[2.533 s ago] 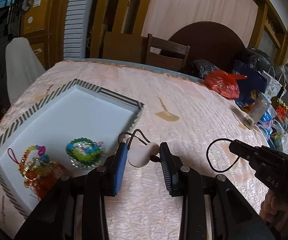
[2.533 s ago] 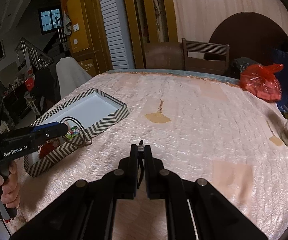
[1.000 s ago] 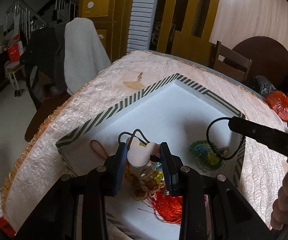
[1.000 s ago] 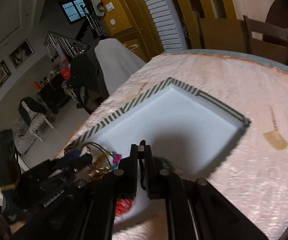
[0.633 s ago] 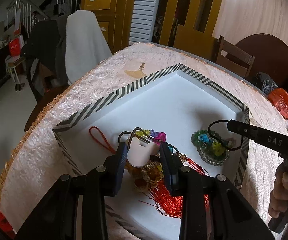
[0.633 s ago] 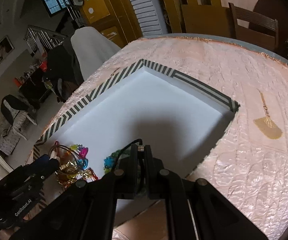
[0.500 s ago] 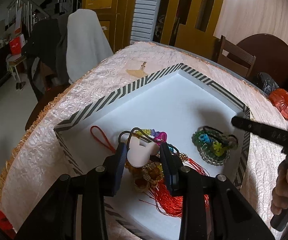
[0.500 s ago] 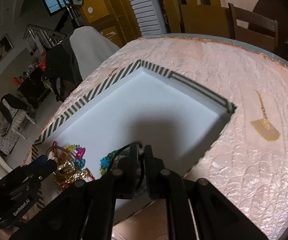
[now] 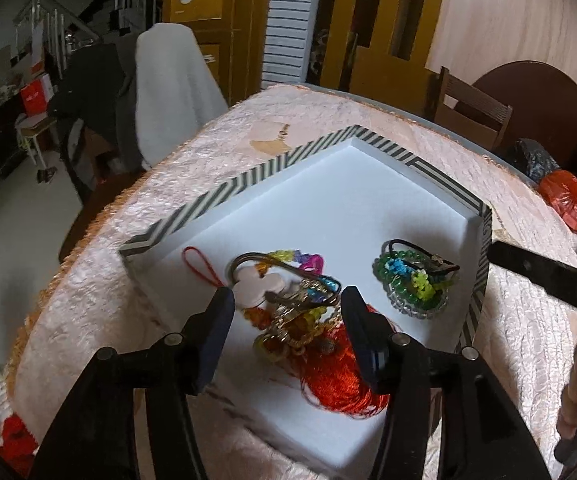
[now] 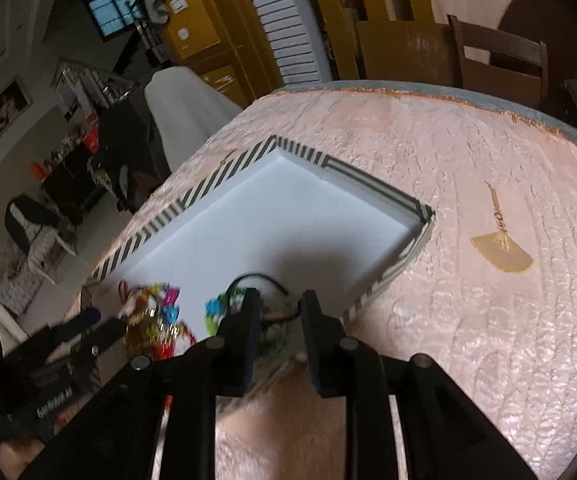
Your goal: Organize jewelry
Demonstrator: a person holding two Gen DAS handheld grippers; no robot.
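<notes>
In the left wrist view, the left tongs (image 9: 286,312) are seen spread apart and holding nothing, poised over the near end of the tray (image 9: 244,188). A white charm (image 9: 254,283) on a dark cord lies just ahead of them and a little toward the left finger, resting on the edge of a tangled ornament (image 9: 300,320) whose red tassel (image 9: 338,380) trails toward the camera. A beaded bracelet (image 9: 410,280) with a black hair tie (image 9: 424,258) draped over it sits well to the right, near the tray's striped right wall, and part of the right tongs is seen just beyond that wall. In the right wrist view — somewhat blurred — the right tongs (image 10: 278,316) are also parted and empty, at the tray's (image 10: 372,186) near edge; the bracelet (image 10: 224,308) and hair tie (image 10: 258,280) lie directly between and just past the fingers, while the ornament (image 10: 148,320) lies off to the left beside the left tongs (image 10: 88,320). The far half of the tray is bare, and the tray rests on a pink-clothed counter (image 10: 488,320). All visible pieces are judged to be already in the tray — so any next pick would lie elsewhere, out of these views.
</notes>
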